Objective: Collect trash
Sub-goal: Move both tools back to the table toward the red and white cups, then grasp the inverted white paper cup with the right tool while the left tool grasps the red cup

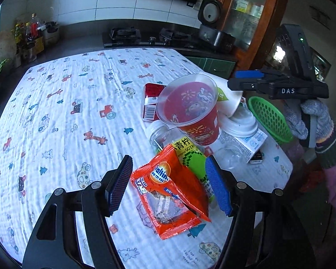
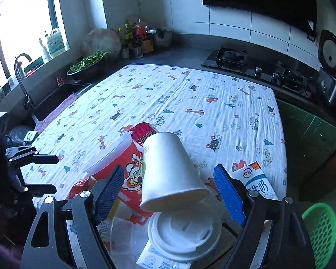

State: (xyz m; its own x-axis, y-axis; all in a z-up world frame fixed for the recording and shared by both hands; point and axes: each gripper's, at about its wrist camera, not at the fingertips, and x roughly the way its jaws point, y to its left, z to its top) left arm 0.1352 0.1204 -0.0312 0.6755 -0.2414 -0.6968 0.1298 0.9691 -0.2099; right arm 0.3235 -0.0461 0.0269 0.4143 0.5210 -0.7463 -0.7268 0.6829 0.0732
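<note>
A pile of trash lies at the table's near right corner. In the left wrist view my left gripper (image 1: 169, 183) is open around an orange snack wrapper (image 1: 168, 192) lying on a clear bottle with a green label (image 1: 193, 159). Behind are a red cup (image 1: 190, 109), a red box (image 1: 151, 100), a white lid (image 1: 242, 121) and a milk carton (image 1: 250, 141). In the right wrist view my right gripper (image 2: 170, 190) is open around a tipped white paper cup (image 2: 168, 174), above the white lid (image 2: 183, 233). The red cup (image 2: 123, 163) and milk carton (image 2: 255, 181) flank it.
A green mesh basket (image 1: 268, 116) stands just off the table's right corner and also shows in the right wrist view (image 2: 320, 231). The patterned tablecloth (image 1: 67, 112) covers the table. A stove (image 2: 246, 65), rice cooker (image 2: 331, 74), sink (image 2: 53, 103) and bottles line the counters.
</note>
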